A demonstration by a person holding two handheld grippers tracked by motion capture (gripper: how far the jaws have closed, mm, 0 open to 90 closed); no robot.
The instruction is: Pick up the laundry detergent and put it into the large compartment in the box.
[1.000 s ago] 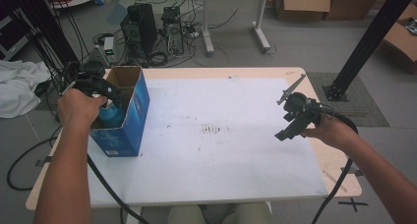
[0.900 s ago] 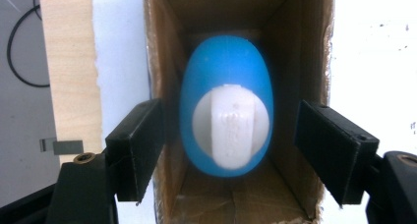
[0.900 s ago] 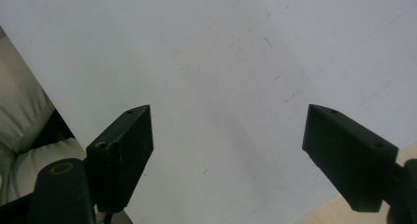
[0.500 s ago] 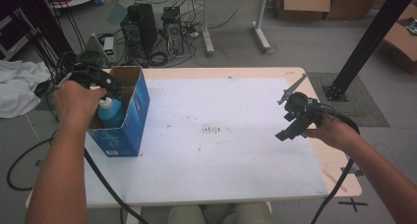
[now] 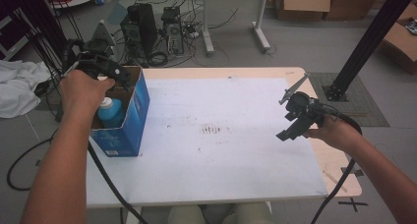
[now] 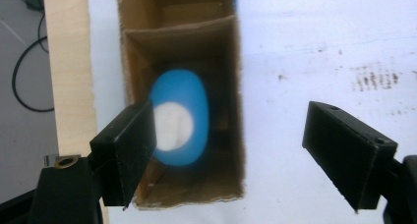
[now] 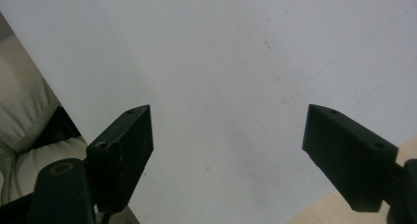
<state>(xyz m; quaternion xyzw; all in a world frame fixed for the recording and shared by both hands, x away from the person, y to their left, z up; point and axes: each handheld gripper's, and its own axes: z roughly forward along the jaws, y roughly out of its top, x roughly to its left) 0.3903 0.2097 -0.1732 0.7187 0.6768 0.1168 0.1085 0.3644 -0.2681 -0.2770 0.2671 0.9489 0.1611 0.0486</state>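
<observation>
A blue cardboard box (image 5: 127, 130) stands open-topped at the left end of the white table (image 5: 221, 165). Inside it stands a blue bottle (image 5: 110, 112) with a white cap. My left gripper (image 5: 120, 77) hovers over the box's top, held by a hand. In the left gripper view its jaws (image 6: 228, 130) stand wide apart, having just been opening, with the bottle (image 6: 184, 111) below them in the box (image 6: 235, 62) and untouched. My right gripper (image 5: 294, 122) hangs open over the table's right side, nothing between its jaws (image 7: 228, 123).
Bare wood shows along the table's far and right edges (image 5: 339, 165). Computer towers (image 5: 140, 32) and cables lie on the floor behind. A white cloth (image 5: 17, 89) is at the left, a black post (image 5: 366, 42) at the right. Cables trail from both grippers.
My left gripper has risen from inside the box and its jaws have spread, leaving the bottle standing in the box. The right hand has kept still.
</observation>
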